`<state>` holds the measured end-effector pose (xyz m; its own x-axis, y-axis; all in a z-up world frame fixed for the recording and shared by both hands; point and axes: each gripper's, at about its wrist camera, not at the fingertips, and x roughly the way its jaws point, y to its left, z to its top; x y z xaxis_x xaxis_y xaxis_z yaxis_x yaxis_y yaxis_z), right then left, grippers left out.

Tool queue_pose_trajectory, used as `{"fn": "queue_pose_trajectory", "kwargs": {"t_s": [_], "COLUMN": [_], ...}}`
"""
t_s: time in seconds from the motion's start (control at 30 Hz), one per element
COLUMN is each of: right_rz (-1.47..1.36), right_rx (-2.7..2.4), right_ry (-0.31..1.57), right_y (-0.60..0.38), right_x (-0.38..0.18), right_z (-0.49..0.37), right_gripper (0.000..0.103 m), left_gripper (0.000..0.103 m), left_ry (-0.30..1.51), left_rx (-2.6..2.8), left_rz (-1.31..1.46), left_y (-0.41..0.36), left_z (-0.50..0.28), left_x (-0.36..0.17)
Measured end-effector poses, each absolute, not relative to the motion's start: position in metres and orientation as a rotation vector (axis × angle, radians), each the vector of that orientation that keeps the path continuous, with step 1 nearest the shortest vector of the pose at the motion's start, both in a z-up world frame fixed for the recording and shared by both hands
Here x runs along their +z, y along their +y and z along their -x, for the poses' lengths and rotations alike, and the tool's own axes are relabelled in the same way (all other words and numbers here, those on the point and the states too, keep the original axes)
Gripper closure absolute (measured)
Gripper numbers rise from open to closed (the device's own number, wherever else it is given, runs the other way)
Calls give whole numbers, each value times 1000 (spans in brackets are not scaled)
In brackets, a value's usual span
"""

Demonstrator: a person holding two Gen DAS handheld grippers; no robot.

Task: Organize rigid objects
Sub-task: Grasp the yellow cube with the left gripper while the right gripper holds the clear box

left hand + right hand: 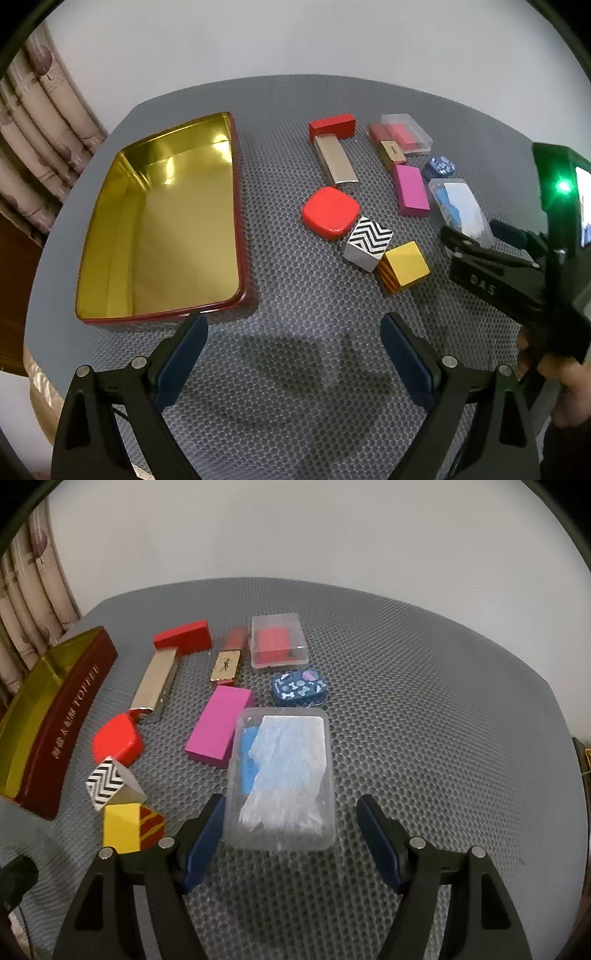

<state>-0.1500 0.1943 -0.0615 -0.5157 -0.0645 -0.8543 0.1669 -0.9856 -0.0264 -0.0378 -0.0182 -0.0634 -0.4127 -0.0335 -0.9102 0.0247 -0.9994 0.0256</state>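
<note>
No object is held yet: the right gripper [288,834] is spread wide above the clear plastic case [282,775], the left gripper [293,350] is spread empty near the gold-lined tin [162,225], so a descent and closing are judged needed next

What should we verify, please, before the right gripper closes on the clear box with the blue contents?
1. Right gripper open: ok.
2. Clear box between its fingers: ok, near end only.
3. Pads clear of box: cannot tell on the left side.
4. Tin empty, ready for items: ok.
5. Left gripper open, holding nothing: ok.
6. Pink box clear of the clear box: cannot tell, they look very close.
</note>
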Motion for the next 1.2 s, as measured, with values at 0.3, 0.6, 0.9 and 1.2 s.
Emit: {"fn": "queue_pose_trajectory", "kwargs": {"t_s": [0.3, 0.6, 0.9, 1.2], "right_rz": [-1417, -1347, -1380, -1332], "right_rx": [-2643, -2629, -2737, -2770], "right_ry": [193, 190, 141, 138], "right_y": [186, 179, 227, 246], "right_x": [-73, -75, -80, -87], "right_z": [165, 173, 179, 173], "right_gripper": [29, 45, 45, 44], "left_gripper": [10, 10, 13, 24], "left_ry": [-2, 25, 133, 288], "left_rx": [-2612, -2622, -2602, -2456], "left_rz": [-1709, -1755, -1866, -1960], "left_y": [-6, 13, 37, 43], "left_z": [43, 46, 57, 82], "left_x": [-70, -76, -82, -88]}}
